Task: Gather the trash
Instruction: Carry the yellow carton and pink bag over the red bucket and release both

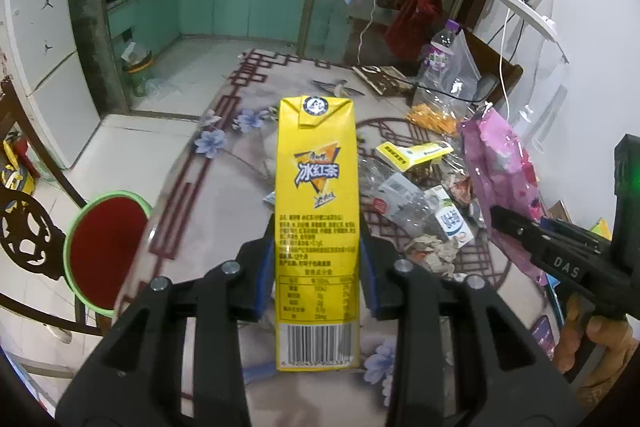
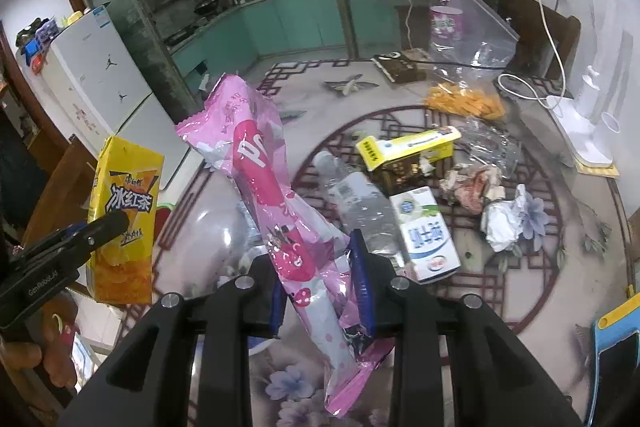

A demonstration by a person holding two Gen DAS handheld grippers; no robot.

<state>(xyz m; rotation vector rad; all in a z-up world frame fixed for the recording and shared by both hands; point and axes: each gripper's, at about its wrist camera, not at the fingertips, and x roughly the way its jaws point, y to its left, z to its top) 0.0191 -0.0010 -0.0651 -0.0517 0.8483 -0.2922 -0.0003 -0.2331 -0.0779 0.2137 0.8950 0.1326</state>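
Your left gripper (image 1: 316, 267) is clamped on the yellow tea carton (image 1: 316, 211), and your right gripper (image 2: 320, 291) pinches the pink wrapper (image 2: 276, 195); both are lifted above the table (image 2: 560, 307). Beyond the wrapper, 1 milk carton (image 2: 424, 231), a crushed bottle (image 2: 360, 203) and crumpled paper (image 2: 504, 219) are left.

The yellow drink carton (image 1: 316, 227) clamped in my left jaws reads "冰红茶" in big blue-and-white characters, with a barcode at its bottom whose digits are too blurred to read. My right gripper (image 1: 568, 259) bears "DAS"; my left gripper (image 2: 44, 283) bears "GenRobot.AI". The pink wrapper (image 2: 276, 203) in my right jaws shows only part of a word, in white letters. The fridge (image 2: 108, 67) carries two Jumpman logos.
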